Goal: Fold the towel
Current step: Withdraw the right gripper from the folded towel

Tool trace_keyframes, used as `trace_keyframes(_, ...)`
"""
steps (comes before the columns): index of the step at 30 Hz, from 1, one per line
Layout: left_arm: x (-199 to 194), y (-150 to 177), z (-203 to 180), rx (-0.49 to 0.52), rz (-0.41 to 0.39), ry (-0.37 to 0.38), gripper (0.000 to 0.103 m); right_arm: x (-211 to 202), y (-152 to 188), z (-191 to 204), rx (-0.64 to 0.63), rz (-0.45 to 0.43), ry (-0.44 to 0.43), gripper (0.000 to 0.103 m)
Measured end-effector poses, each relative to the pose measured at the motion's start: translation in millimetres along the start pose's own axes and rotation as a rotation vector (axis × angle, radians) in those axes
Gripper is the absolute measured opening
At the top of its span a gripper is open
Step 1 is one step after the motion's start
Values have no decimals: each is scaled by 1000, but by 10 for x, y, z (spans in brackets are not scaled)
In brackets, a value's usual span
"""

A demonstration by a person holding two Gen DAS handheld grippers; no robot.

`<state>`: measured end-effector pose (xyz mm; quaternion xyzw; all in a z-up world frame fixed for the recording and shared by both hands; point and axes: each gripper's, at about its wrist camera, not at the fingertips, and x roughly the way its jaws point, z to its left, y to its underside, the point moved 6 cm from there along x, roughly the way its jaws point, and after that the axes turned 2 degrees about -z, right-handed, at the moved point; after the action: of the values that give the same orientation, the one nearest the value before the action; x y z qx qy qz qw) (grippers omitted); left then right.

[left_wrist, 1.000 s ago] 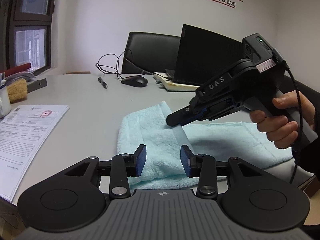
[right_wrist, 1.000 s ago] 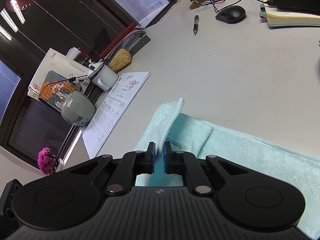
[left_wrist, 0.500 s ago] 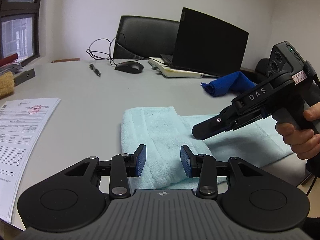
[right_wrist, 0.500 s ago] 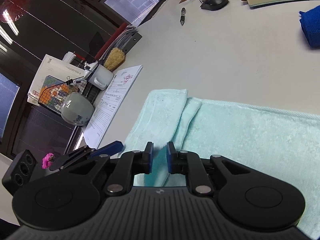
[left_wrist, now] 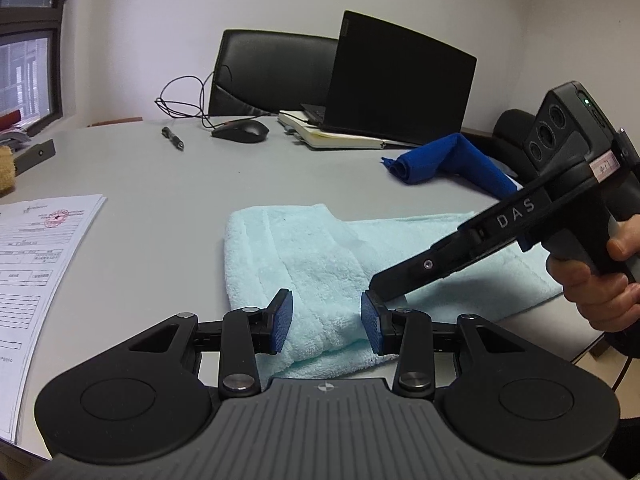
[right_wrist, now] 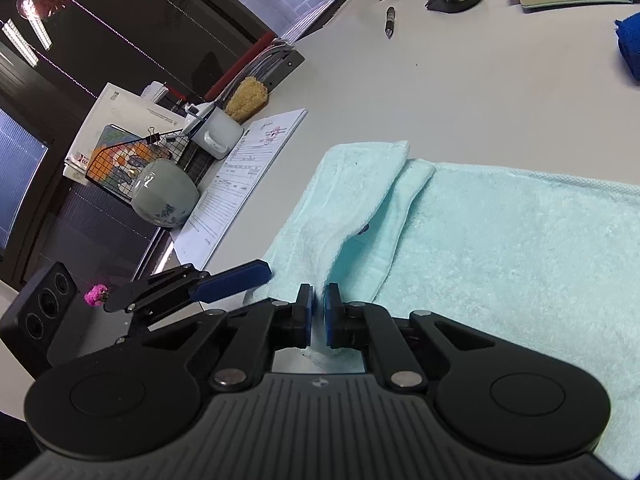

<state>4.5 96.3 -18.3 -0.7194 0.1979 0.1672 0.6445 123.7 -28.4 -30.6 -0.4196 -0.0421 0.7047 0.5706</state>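
The right gripper (right_wrist: 317,312) pinches a raised fold of the towel (right_wrist: 500,240) (pads nearly together). The left gripper (left_wrist: 326,320) stands spread wide over the towel's near end, gripping nothing.

Towel (left_wrist: 304,264) fluffy terry cloth; table (left_wrist: 168,184) smooth, matt.

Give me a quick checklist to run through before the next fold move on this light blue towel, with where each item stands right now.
1. Right gripper pinching the towel edge: ok, the jaws are nearly closed on a raised ridge of cloth.
2. Left gripper ready to grasp: ok, open, pads either side of the near folded edge.
3. Left gripper actually gripping: not ok, nothing clamped yet.
4. Fold path free of the blue cloth: ok, it lies beyond the towel's far edge.
5. Papers apart from towel: ok.
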Motion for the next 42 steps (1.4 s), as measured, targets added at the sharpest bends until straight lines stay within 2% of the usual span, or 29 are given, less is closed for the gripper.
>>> trace_keyframes(7, -59, -185, 178, -37, -50, -60, 42, -178, 3, 172, -36, -66, -15, 3)
trace_keyframes(13, 115, -198, 174, -10, -13, -53, 42, -165, 208, 148, -32, -56, 11, 3)
trace_keyframes(21, 342, -70, 31, 56, 42, -32, 42, -106, 314, -8, -6, -46, 49, 4)
trace_keyframes(22, 365, -48, 25, 60, 50, -34, 42, -112, 309, -11, -7, -47, 51, 8)
trace_keyframes(25, 421, 22, 14, 72, 68, -40, 41, -148, 268, -21, -7, -55, 59, 9)
trace_keyframes(30, 405, 30, -12, 95, 53, -52, 42, -282, 105, -87, 30, -87, 64, 11)
trace_keyframes(31, 387, 16, -17, 96, 48, -52, 42, -300, 59, -122, 45, -91, 69, 15)
trace_keyframes(34, 296, -29, -60, 109, 20, -45, 42, -339, -98, -264, 93, -101, 94, 35)
trace_keyframes(42, 99, -43, -302, 139, -3, 22, 42, -172, -322, -557, 172, -63, 105, 36)
